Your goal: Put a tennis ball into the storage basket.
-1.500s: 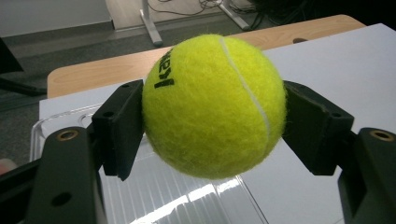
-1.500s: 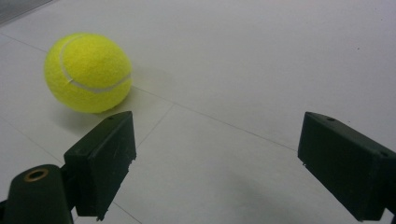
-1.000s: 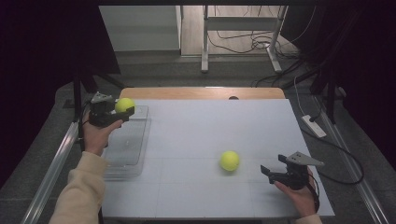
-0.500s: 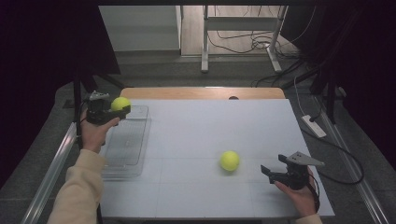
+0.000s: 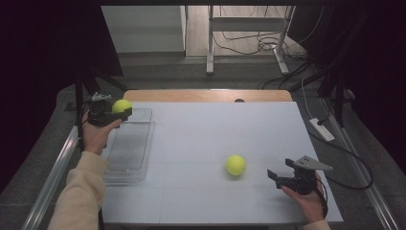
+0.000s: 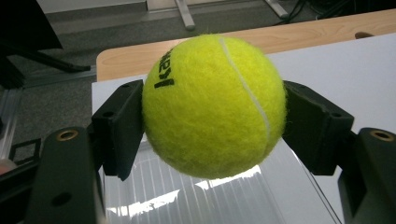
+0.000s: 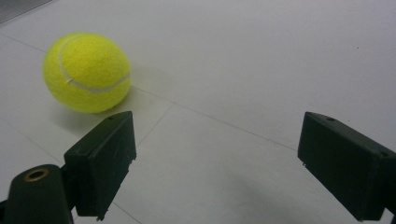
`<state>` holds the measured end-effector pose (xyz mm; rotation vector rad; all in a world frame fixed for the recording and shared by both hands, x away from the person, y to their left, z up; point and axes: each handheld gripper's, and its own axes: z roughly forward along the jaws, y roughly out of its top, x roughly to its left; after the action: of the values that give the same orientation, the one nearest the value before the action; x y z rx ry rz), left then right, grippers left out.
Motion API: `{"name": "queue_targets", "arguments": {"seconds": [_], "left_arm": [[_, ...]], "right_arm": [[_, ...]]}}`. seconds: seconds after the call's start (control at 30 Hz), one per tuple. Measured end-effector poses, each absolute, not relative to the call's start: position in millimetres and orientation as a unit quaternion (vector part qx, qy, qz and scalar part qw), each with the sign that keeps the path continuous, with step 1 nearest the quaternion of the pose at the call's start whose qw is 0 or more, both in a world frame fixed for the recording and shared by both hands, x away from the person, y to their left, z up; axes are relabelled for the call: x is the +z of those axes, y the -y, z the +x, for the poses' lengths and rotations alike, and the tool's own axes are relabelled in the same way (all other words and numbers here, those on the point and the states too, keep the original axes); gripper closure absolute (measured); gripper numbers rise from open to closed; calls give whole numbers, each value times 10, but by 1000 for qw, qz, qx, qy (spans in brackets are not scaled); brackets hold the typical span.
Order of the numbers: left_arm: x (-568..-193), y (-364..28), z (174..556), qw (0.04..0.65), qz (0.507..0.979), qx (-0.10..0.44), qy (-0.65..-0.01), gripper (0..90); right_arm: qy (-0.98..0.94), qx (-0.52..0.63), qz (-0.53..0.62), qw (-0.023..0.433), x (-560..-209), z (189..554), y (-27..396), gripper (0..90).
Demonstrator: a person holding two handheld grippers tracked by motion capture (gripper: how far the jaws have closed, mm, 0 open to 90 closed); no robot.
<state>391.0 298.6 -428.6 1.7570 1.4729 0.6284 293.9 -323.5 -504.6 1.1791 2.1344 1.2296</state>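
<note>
Since the earlier high view, the left gripper (image 5: pixel 114 113) has drifted a little toward the far left corner of the table, carrying its tennis ball (image 5: pixel 121 106) with it; the right gripper (image 5: pixel 282 178) and the second tennis ball (image 5: pixel 235 165) lie where they did.

In the left gripper view, the jaws pinch the held tennis ball (image 6: pixel 214 105) from both sides, the black pads pressed against its felt. The ball sits squarely between them and bulges well above and below the pads. Black lettering runs along its upper left, and a white seam curves down its right half. Below the ball lies the clear plastic tray (image 6: pixel 224 198), its ribbed floor catching glints of light. In the high view this ball hangs over the far end of the tray (image 5: pixel 129 146), which rests along the left edge of the white table (image 5: pixel 206 134). The person's left hand (image 5: pixel 97 134) holds the gripper there, a cream sleeve (image 5: pixel 79 196) running back to the bottom edge.

The right gripper rests low near the table's near right corner, held in the person's right hand (image 5: pixel 309 203). In the right gripper view its jaws stand spread wide with only bare tabletop between them. The loose tennis ball (image 7: pixel 87 72) lies on the table beyond and to the left of the left pad, near it but not touching. In the high view that ball sits just left of the right gripper, apart from it.
</note>
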Motion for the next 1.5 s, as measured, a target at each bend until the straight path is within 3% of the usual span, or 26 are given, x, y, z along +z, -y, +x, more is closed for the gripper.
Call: {"name": "queue_targets", "arguments": {"seconds": [1.5], "left_arm": [[-4587,-2999,4184,291,718,216,-594,272]], "right_arm": [[-767,438,423,203,-5060,2945,3245,112]]}}
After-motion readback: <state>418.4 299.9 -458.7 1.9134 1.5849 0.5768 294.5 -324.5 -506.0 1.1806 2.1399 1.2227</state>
